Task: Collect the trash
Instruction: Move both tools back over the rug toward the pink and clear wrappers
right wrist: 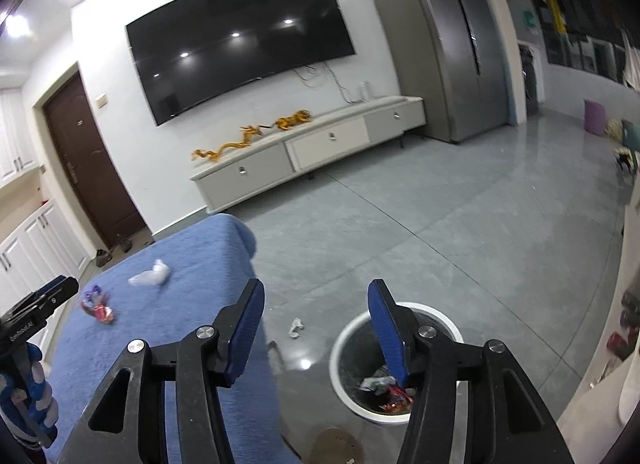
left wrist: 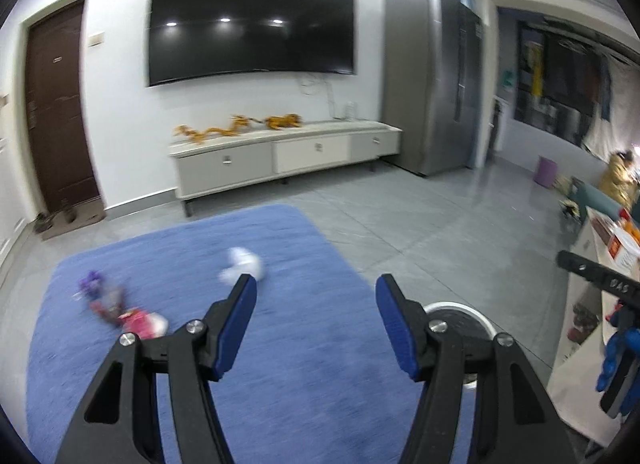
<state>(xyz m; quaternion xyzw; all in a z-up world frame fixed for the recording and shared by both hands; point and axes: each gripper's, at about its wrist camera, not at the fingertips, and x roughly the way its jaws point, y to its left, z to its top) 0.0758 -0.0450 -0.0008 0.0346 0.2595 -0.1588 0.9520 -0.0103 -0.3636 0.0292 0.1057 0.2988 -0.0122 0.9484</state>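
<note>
A blue rug point(left wrist: 200, 344) point(right wrist: 180, 304) covers the floor at lower left. On it lie a crumpled white tissue point(left wrist: 242, 264) point(right wrist: 150, 275) and red and purple wrappers point(left wrist: 120, 306) point(right wrist: 98, 306). A small white scrap point(right wrist: 296, 328) rests on the grey tiles beside the rug. A white-rimmed trash bin point(right wrist: 400, 416) point(left wrist: 460, 310) stands on the floor and holds several wrappers. My left gripper point(left wrist: 316, 284) hangs open above the rug with nothing between its fingers. My right gripper point(right wrist: 316, 292) is open and empty above the bin's left rim.
A low TV cabinet point(left wrist: 280, 154) with orange dragon figures stands against the far wall under a large TV point(left wrist: 252, 22). A grey fridge point(left wrist: 432, 80) is at the right, a brown door point(left wrist: 56, 112) at the left. A cluttered white table edge point(left wrist: 592, 264) borders the right side.
</note>
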